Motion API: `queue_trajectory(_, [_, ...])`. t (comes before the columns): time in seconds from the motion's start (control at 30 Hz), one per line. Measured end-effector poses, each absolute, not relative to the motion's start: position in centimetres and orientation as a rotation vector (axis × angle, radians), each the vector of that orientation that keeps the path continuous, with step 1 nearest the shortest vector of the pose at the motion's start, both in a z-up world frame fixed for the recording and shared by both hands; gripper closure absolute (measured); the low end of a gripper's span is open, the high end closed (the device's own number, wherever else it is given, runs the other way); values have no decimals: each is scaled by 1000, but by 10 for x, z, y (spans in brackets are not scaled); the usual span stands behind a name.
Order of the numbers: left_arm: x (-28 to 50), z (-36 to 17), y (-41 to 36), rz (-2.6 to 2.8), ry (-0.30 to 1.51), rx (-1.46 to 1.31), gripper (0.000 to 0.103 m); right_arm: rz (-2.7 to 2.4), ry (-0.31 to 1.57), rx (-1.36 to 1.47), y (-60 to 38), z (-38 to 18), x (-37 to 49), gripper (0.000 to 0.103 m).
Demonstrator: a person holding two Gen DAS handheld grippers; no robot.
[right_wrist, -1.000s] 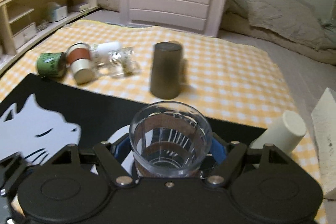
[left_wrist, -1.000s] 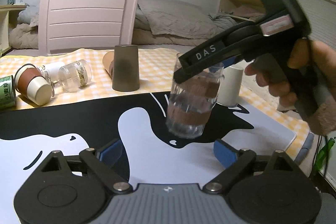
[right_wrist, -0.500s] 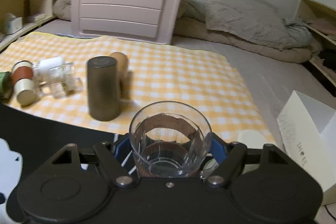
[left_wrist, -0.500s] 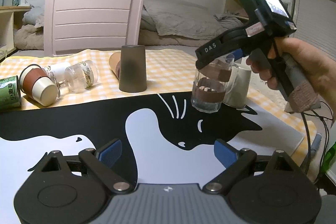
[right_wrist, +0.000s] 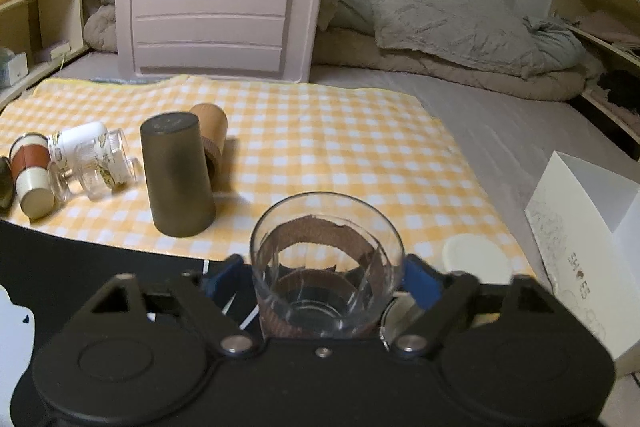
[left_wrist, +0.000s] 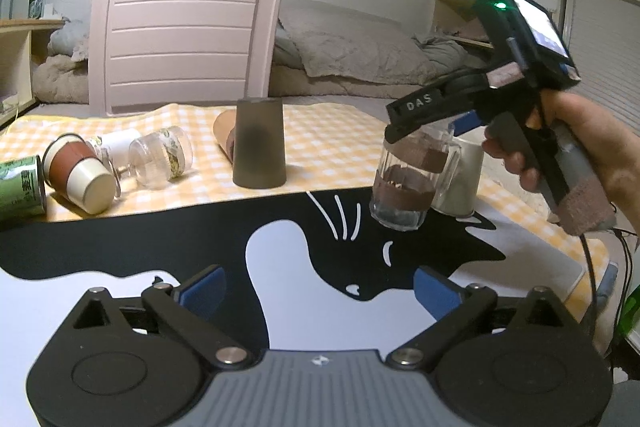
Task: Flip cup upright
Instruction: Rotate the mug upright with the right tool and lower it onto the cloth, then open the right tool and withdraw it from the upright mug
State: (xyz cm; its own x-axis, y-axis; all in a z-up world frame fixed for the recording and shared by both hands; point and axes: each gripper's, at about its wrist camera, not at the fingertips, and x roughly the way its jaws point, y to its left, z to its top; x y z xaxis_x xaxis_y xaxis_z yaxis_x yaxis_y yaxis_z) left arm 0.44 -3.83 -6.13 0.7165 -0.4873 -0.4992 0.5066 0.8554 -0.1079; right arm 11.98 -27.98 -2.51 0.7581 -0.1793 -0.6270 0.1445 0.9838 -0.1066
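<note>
A clear glass cup with brown bands stands upright on the black-and-white mat, mouth up; it also shows in the right wrist view. My right gripper has its blue pads spread on both sides of the cup with small gaps, so it is open around it; it shows from the side in the left wrist view. My left gripper is open and empty, low over the mat's near part.
A dark tumbler stands upside down on the yellow checked cloth. A brown cup lies behind it. Paper cup, glass jars and green can lie left. A white cup stands right of the glass. White box at right.
The right gripper carried the glass cup to the right, set it down upright on the mat beside the white cup, and its pads have spread off the glass.
</note>
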Motion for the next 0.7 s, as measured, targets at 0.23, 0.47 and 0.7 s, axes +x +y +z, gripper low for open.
queue_trajectory(0.23, [7,-49,-37,-532,504,34,0,-160,595,-5,-279,-11,81,7])
queue_trajectory(0.47, [9,-36,-34,-500,469,27,0,-177,493,65,-277,-8,28,4])
queue_trajectory(0.7, [7,-30,-37,-469,425,54,0,-226,432,126,-272,-24,-18,3])
